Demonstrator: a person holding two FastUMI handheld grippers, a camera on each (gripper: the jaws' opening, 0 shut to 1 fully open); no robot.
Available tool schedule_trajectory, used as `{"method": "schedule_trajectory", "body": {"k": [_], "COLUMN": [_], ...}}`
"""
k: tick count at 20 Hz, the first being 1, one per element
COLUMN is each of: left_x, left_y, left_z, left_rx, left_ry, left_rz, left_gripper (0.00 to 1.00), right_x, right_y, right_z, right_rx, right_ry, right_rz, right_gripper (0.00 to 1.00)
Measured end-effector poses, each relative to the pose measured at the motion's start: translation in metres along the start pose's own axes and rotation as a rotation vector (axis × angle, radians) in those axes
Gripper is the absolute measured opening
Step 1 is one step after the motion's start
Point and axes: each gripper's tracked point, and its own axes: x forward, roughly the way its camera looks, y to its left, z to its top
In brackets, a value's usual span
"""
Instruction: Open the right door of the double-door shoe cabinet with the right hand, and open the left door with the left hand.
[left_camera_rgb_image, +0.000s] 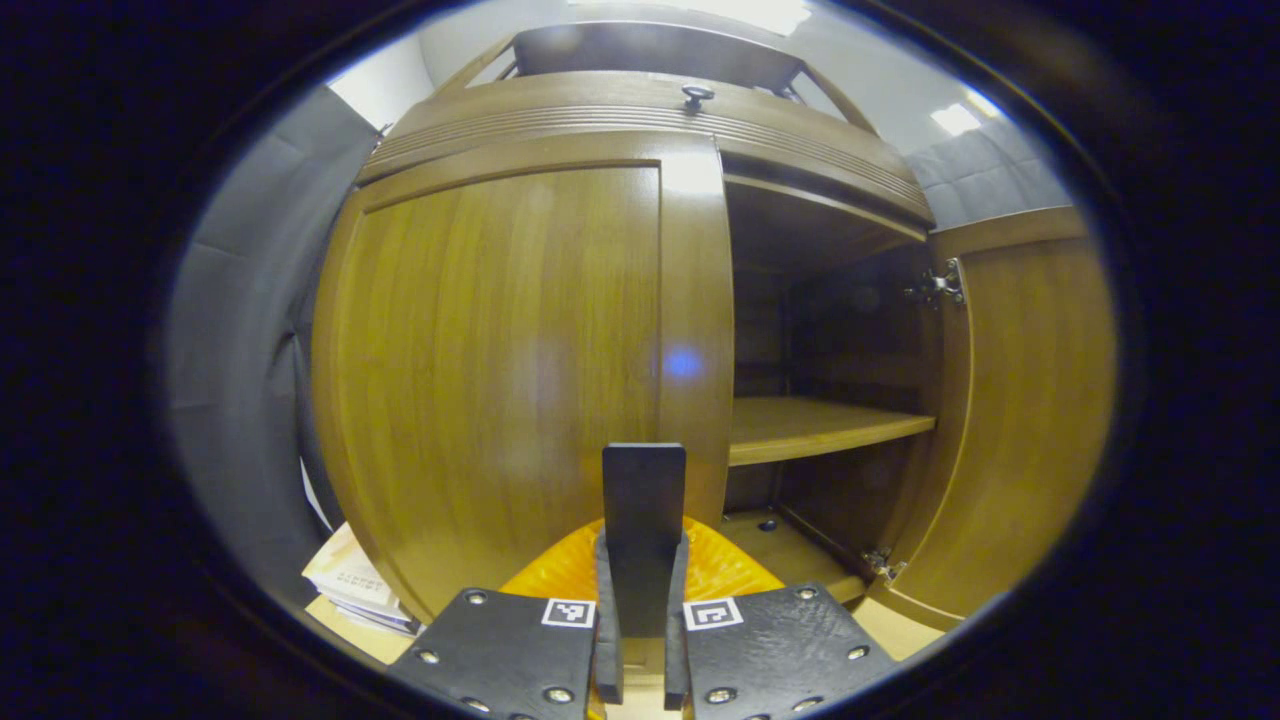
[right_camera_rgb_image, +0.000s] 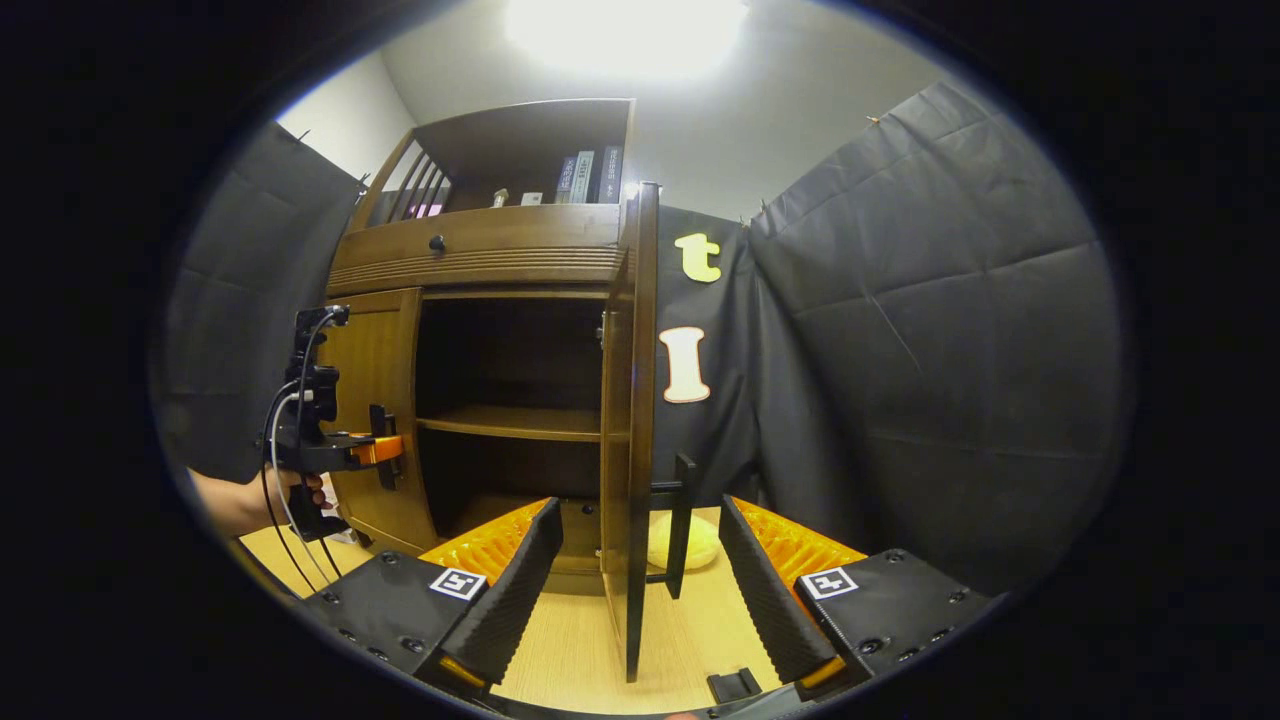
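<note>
The wooden shoe cabinet's left door (left_camera_rgb_image: 500, 380) is closed. Its black bar handle (left_camera_rgb_image: 643, 490) stands upright between the fingers of my left gripper (left_camera_rgb_image: 643, 560), which press on it from both sides. The right gripper view shows that left gripper (right_camera_rgb_image: 375, 450) at the left door (right_camera_rgb_image: 370, 360), held by a hand (right_camera_rgb_image: 250, 500). The right door (left_camera_rgb_image: 1030, 400) is swung wide open. In the right gripper view it stands edge-on (right_camera_rgb_image: 640, 400) between the spread fingers of my right gripper (right_camera_rgb_image: 640, 510), which is open. Its black handle (right_camera_rgb_image: 683, 520) is just ahead of the fingers, untouched.
Inside the open half is a wooden shelf (left_camera_rgb_image: 820, 425) over a dark bottom. Above the doors is a drawer with a knob (left_camera_rgb_image: 697, 95), and above that a rack with books (right_camera_rgb_image: 585, 175). A yellow lump (right_camera_rgb_image: 690, 545) lies on the floor behind the open door. Papers (left_camera_rgb_image: 350, 580) lie at the cabinet's lower left.
</note>
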Motion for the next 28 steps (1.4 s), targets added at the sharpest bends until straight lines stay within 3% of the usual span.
{"method": "schedule_trajectory", "body": {"k": [11,28], "left_x": [-0.063,-0.145], "left_y": [0.016,0.063], "left_z": [0.0,-0.001], "left_rx": [0.007,0.014], "left_ry": [0.001,-0.015], "left_rz": [-0.009,0.073], "left_gripper": [0.17,0.17], "right_x": [-0.016,-0.042], "right_y": [0.03,0.064], "right_z": [0.001,-0.004], "right_rx": [0.0,0.033], "right_ry": [-0.005,-0.015], "right_rz": [0.059,0.12], "right_gripper": [0.96,0.96]}}
